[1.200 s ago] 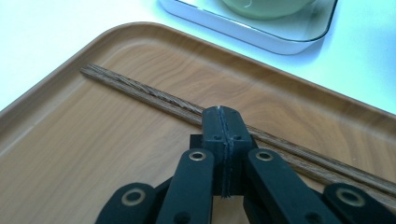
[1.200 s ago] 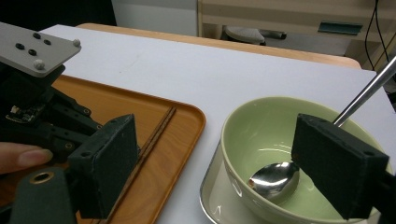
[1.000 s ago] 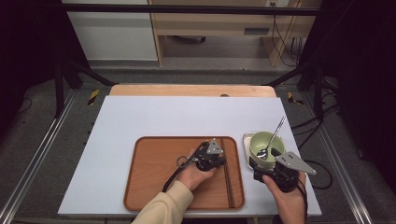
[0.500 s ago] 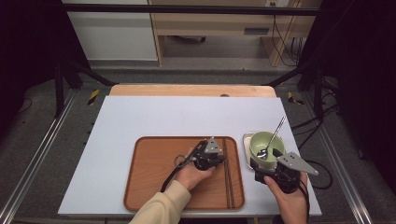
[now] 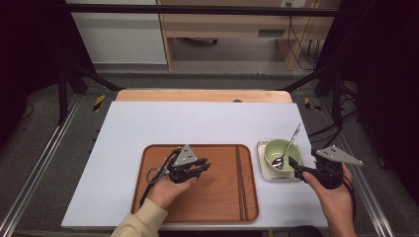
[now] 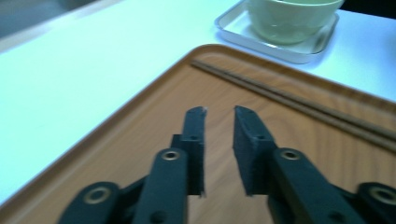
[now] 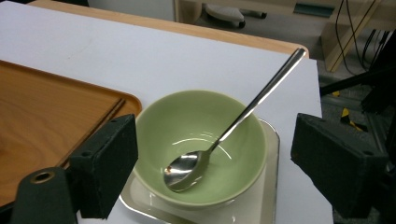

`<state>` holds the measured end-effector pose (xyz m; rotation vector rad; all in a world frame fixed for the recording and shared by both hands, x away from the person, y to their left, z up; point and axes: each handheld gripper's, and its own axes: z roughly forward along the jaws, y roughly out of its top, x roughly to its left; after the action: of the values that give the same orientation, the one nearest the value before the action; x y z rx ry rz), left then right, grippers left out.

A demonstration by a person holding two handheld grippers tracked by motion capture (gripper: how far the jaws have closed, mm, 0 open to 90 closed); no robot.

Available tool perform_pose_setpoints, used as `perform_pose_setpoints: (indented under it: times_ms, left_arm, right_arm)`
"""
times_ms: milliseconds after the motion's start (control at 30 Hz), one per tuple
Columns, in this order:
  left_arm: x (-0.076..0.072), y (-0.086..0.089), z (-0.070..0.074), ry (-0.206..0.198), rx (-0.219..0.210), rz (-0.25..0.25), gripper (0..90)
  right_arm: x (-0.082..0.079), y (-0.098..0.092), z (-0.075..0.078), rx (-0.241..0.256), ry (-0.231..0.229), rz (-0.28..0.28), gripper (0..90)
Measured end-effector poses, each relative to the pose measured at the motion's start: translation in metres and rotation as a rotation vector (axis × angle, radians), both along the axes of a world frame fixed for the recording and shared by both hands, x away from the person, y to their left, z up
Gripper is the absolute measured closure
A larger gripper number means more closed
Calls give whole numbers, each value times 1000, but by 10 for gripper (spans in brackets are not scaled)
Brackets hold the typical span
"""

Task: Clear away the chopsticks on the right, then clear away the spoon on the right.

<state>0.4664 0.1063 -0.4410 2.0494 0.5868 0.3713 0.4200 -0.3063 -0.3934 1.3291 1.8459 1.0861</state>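
Lower right of the high view: right gripper [image 5: 297,168] spread wide, jaws flanking the green bowl [image 5: 279,152] without touching it. Bowl seated on a small white square tray [image 5: 262,170], steel spoon [image 5: 286,147] leaning inside, handle pointing up and right. Lower centre: left gripper [image 5: 202,167] above the wooden tray [image 5: 217,197], jaws narrowly parted, grasping nothing. Brown chopsticks [image 5: 240,182] lying along that tray's right side, just beside the rim, near the bowl.
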Motion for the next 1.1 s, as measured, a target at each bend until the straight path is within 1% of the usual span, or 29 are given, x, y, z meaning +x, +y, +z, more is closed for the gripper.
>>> perform_pose_setpoints:
  times_ms: [33,67,100,133,167,200,233,267,300,333,367,433,467,500,533,633,667,700,733,767,833,900,933,967,1033,1100]
  left_arm:
    - [-1,6,1,-9,-7,10,715]
    - [-3,12,2,-22,-18,21,677]
    - [-5,24,3,-45,-24,44,608]
    - [-5,24,3,-45,-24,44,558]
    - [-6,30,4,-61,-30,62,558]
    - [-7,36,5,-79,-31,81,449]
    - [-8,41,5,-86,-36,93,449]
    - [-9,46,4,-95,-43,107,420]
    - [-9,51,4,-98,-50,120,344]
    - [-9,55,3,-96,-53,129,310]
    - [-9,60,3,-97,-53,136,310]
    - [-11,70,2,-107,-63,156,271]
    - [-11,74,2,-112,-68,168,245]
    - [-12,84,2,-114,-85,193,203]
    - [-12,84,2,-114,-85,193,185]
    - [-14,98,2,-126,-110,227,160]
    - [-15,102,2,-131,-111,237,128]
    - [-16,106,2,-135,-114,246,128]
    - [-19,115,0,-141,-127,262,116]
    - [-19,115,0,-141,-127,262,106]
    - [-23,125,-2,-152,-129,285,104]
    - [-27,135,-4,-173,-132,312,96]
    - [-29,141,-5,-176,-143,326,94]
    - [-31,146,-6,-177,-151,337,94]
    - [-33,154,-8,-181,-159,354,83]
    - [-36,161,-11,-187,-175,374,83]
  right_arm:
    - [0,0,0,0,0,0,178]
    - [3,-3,0,4,7,-2,181]
    - [9,-7,1,-6,18,-4,200]
    - [12,-10,1,-10,21,-6,208]
    - [12,-10,1,-10,21,-6,208]
    - [20,-14,3,-2,39,-8,216]
    - [20,-14,3,-2,39,-8,216]
    - [22,-15,3,-6,40,-8,226]
    - [28,-18,4,-14,48,-9,231]
    - [31,-19,5,-12,52,-9,239]
    - [31,-19,5,-12,52,-9,239]
    - [36,-21,5,-4,61,1,246]
    - [38,-22,5,-3,65,-1,252]
    - [43,-23,6,0,70,-3,256]
    - [43,-23,6,0,70,-3,256]
    - [49,-23,5,0,89,5,258]
    - [52,-24,5,-1,93,5,262]
    - [55,-24,4,-6,100,8,266]
    - [59,-25,4,-2,115,14,274]
    - [59,-25,4,-2,115,14,274]
    - [64,-26,3,5,124,19,281]
    - [69,-29,2,5,127,25,291]
    - [73,-31,2,14,133,27,320]
    - [73,-31,2,14,133,27,320]
    - [77,-32,0,35,149,28,330]
    - [79,-33,-2,37,151,35,334]
